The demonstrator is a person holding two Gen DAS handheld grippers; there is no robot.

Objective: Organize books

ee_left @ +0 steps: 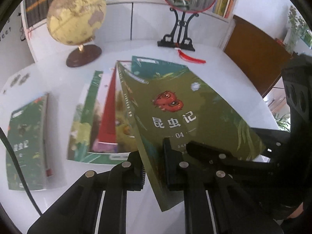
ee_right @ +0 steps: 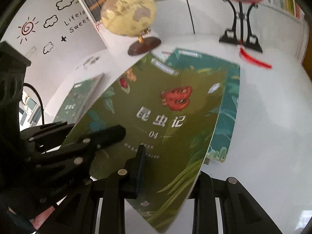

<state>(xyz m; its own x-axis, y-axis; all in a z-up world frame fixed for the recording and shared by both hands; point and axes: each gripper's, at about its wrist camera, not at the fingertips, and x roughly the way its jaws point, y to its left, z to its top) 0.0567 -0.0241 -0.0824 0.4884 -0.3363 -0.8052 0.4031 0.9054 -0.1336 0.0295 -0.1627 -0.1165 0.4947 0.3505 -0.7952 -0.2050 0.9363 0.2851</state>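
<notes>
— Two grippers on one book, is that right?

— Yes. The left gripper [ee_left: 154, 165] is clamped on the near edge of the olive-green book numbered 04 [ee_left: 181, 105], one finger above the cover and one below. The right gripper [ee_right: 165, 163] pinches the same edge further along, and also shows at the right of the left wrist view.

— Where does the book sit?

— Tilted, its near edge raised, over a fanned pile of books [ee_left: 101, 120] on the white table [ee_left: 224, 74]. Its long axis runs away from both grippers, toward the globe [ee_left: 76, 15]. Another green book [ee_left: 27, 142] lies apart, to the left.

— So which way next?

— My guess: left, toward that lone book. The left gripper is nearer it.
</notes>
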